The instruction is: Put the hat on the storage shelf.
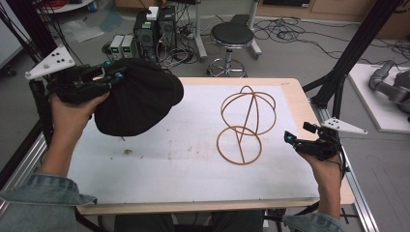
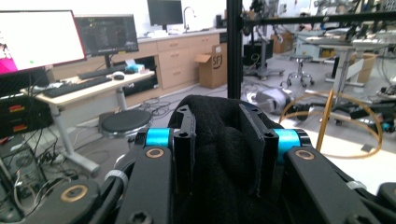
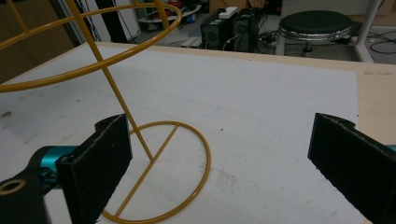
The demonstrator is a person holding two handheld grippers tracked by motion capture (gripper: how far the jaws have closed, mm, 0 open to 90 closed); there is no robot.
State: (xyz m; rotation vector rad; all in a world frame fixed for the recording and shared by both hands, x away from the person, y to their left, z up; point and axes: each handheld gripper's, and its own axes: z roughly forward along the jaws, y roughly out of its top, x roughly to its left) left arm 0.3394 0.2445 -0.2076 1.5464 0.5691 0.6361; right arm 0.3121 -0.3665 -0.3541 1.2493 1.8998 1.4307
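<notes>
A black fabric hat (image 1: 138,96) hangs above the left part of the white table top (image 1: 193,159), and my left gripper (image 1: 116,75) is shut on its upper edge. In the left gripper view the cloth (image 2: 224,149) bunches between the two jaws of that gripper (image 2: 222,121). A yellow wire hat stand (image 1: 244,123) rises from a round base ring on the right half of the table. My right gripper (image 1: 299,132) hovers just right of the stand, open and holding nothing. In the right gripper view (image 3: 219,154) the stand's ring (image 3: 205,158) lies between the wide-apart jaws.
Behind the table's far edge stand a black stool (image 1: 232,36) and computer towers (image 1: 154,26) among floor cables. A black frame post (image 1: 338,72) slants up at the right rear corner. A grey robot arm (image 1: 391,87) lies on a board at the right.
</notes>
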